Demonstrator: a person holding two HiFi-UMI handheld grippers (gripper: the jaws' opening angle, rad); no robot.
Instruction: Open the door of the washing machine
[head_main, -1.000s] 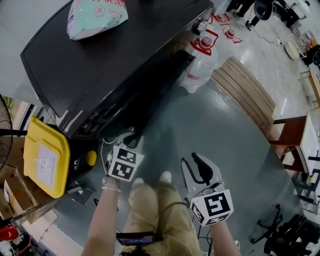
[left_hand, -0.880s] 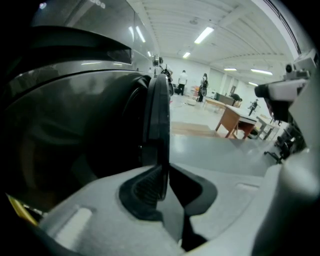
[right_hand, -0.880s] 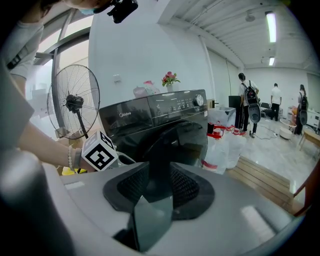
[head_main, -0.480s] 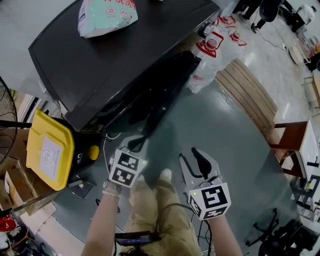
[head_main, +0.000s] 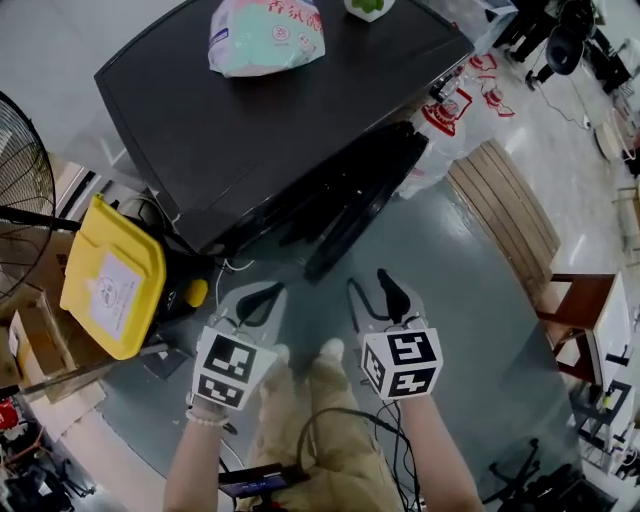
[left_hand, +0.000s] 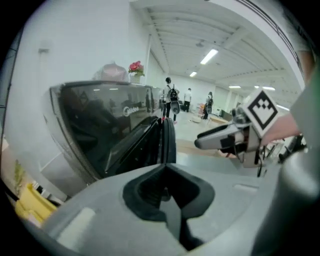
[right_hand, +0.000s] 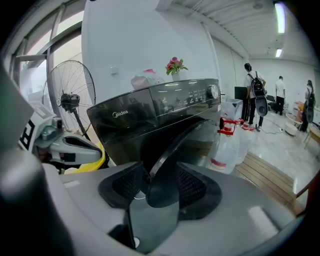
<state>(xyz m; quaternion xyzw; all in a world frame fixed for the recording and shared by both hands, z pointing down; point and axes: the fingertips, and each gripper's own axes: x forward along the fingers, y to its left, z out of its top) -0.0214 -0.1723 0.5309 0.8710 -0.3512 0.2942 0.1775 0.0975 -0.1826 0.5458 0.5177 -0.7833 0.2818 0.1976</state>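
Observation:
The black front-loading washing machine (head_main: 230, 130) fills the top of the head view. Its round door (head_main: 365, 195) stands swung out from the front. My left gripper (head_main: 256, 298) hovers below the machine's left front corner, shut with nothing in it; in its own view the pads (left_hand: 150, 192) meet and the door (left_hand: 167, 140) is ahead. My right gripper (head_main: 368, 288) sits just short of the door's outer edge, and its jaws have just been opening. Through their gap the door edge (right_hand: 175, 145) shows ahead, nothing pressed between the pads.
A yellow bin (head_main: 110, 290) and a standing fan (head_main: 20, 180) are left of the machine. White plastic bags (head_main: 450, 110) and a slatted wooden platform (head_main: 510, 210) lie to its right. A pale packet (head_main: 265, 35) rests on top. The person's legs (head_main: 320, 400) are below the grippers.
The left gripper's jaws have closed and it has risen. The right gripper has shifted left toward the door's edge with its jaws wider apart. The door stays ajar.

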